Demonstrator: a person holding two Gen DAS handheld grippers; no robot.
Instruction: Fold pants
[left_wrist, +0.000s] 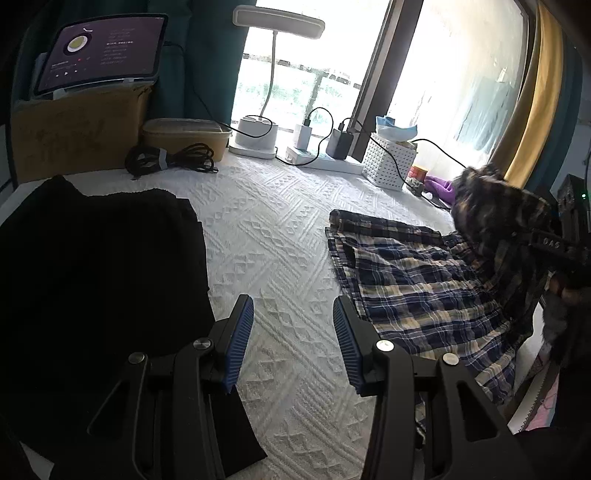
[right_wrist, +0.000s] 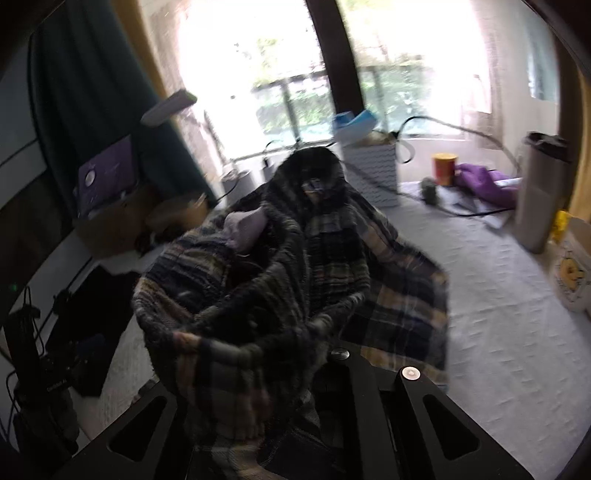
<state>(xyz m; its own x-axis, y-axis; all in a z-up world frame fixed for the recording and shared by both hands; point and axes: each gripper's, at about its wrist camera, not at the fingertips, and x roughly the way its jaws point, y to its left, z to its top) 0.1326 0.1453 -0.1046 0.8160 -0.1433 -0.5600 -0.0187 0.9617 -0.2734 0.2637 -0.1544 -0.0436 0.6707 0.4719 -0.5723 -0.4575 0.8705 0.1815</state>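
Right hand-held gripper (right_wrist: 317, 354) under bunched pants (right_wrist: 295, 266)

Plaid pants (right_wrist: 288, 266) — bunched, blurred — draped over the right gripper (right_wrist: 314, 373).

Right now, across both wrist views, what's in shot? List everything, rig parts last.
plaid pants: one, navy, cream and tan, right side of the bed, one end lifted
black garment: one, left side of the bed
bedcover: one, white, textured
tablet: one, screen lit, on the cardboard box
cardboard box: one, brown, far left
desk lamp: one, white, by the window
white basket: one, perforated, by the window
purple cloth: one, far right
left gripper: blue fingers apart, empty
right gripper: shut on the plaid pants, fingertips hidden by cloth
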